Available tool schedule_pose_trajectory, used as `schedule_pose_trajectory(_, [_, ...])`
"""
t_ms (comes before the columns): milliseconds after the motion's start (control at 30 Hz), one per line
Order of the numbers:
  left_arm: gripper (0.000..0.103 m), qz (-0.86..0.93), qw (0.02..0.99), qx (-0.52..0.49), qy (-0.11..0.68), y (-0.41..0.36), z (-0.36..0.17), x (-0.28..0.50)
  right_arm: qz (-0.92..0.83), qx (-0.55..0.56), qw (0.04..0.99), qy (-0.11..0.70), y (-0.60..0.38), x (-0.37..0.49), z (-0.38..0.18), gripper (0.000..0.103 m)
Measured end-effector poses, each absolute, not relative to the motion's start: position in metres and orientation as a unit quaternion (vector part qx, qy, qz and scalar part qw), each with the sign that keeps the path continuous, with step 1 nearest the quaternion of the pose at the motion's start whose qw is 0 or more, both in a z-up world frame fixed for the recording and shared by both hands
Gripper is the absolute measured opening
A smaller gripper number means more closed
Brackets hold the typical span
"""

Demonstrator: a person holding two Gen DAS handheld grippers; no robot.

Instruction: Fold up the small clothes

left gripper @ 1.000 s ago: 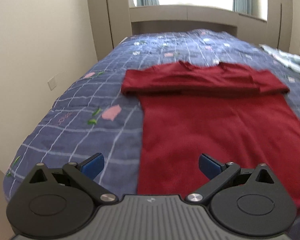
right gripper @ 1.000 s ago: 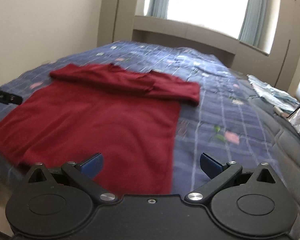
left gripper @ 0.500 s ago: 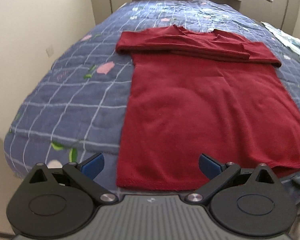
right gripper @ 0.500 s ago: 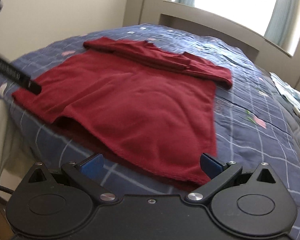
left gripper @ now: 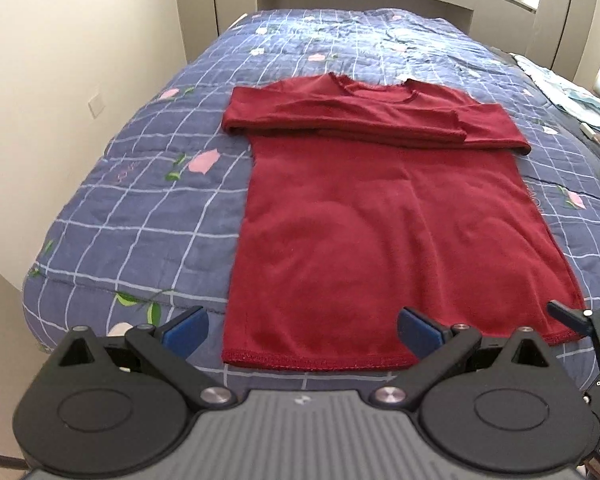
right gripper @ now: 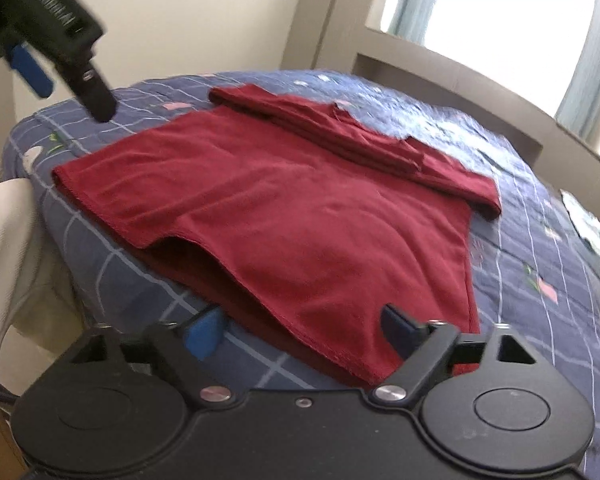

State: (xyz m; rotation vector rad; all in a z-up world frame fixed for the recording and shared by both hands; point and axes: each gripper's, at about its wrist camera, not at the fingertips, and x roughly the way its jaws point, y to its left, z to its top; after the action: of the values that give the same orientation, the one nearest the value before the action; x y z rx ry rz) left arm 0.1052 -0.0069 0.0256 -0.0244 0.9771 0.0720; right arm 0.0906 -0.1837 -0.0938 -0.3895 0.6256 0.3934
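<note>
A dark red long-sleeved shirt [left gripper: 360, 240] lies flat on the blue checked bedcover [left gripper: 140, 208], both sleeves folded across its chest. My left gripper [left gripper: 300, 330] hangs open above the hem's left part, nothing between its pads. At the hem's right corner one finger of my right gripper [left gripper: 564, 317] shows. In the right wrist view the right gripper [right gripper: 300, 326] sits low at the bed's edge with its jaws closing. The shirt's [right gripper: 300, 208] hem corner lies between them, and the pads do not press it. A finger of the left gripper [right gripper: 88, 80] hovers at the upper left.
The bed's near edge runs just under the hem. A cream wall [left gripper: 60, 100] stands close on the left and a headboard at the far end. A light patterned cloth [right gripper: 592, 232] lies on the bed's right side. A pale fabric shape [right gripper: 4, 260] sits beside the bed's corner.
My left gripper rose and drew back, so the whole shirt now shows. My right gripper dropped to the hem's right corner, rolled, and its jaws narrowed.
</note>
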Motion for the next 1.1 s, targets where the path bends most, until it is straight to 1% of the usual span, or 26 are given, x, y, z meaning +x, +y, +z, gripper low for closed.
schedule_pose_trajectory(33, [0.103, 0.035, 0.882, -0.01, 0.469, -0.008, 0.026, 0.105, 0.195, -0.193, 0.914, 0.298, -0.182, 0.089, -0.093, 0.067])
schedule_pose_trajectory(67, [0.103, 0.034, 0.882, -0.011, 0.469, -0.008, 0.026, 0.105, 0.201, -0.198, 0.913, 0.294, -0.181, 0.089, -0.092, 0.053])
schedule_pose_trajectory(167, [0.103, 0.033, 0.881, -0.011, 0.471, -0.008, 0.024, 0.105, 0.215, -0.201, 0.909, 0.295, -0.179, 0.091, -0.091, 0.027])
schedule_pose_trajectory(233, [0.103, 0.035, 0.88, -0.008, 0.474, -0.007, 0.021, 0.105, 0.228, -0.192, 0.906, 0.3, -0.179, 0.094, -0.088, 0.018])
schedule_pose_trajectory(333, [0.103, 0.031, 0.881, 0.0, 0.472, -0.008, 0.015, 0.105, 0.241, -0.167, 0.904, 0.31, -0.182, 0.101, -0.079, 0.015])
schedule_pose_trajectory(433, [0.103, 0.002, 0.894, 0.021, 0.447, -0.011, 0.006, 0.101, 0.253, -0.143, 0.9, 0.324, -0.187, 0.109, -0.07, 0.014])
schedule_pose_trajectory(633, [0.103, -0.06, 0.9, 0.118, 0.416, -0.03, -0.028, 0.083, 0.273, -0.115, 0.892, 0.343, -0.196, 0.124, -0.056, 0.014])
schedule_pose_trajectory(700, [0.103, -0.07, 0.901, 0.135, 0.406, -0.037, -0.037, 0.078, 0.277, -0.107, 0.891, 0.343, -0.197, 0.126, -0.053, 0.014])
schedule_pose_trajectory(900, [0.103, -0.082, 0.899, 0.159, 0.401, -0.061, -0.057, 0.079, 0.285, -0.09, 0.893, 0.336, -0.203, 0.13, -0.044, 0.014])
schedule_pose_trajectory(1100, [0.103, -0.073, 0.909, 0.189, 0.364, -0.072, -0.065, 0.083, 0.282, -0.077, 0.897, 0.332, -0.208, 0.132, -0.038, 0.013])
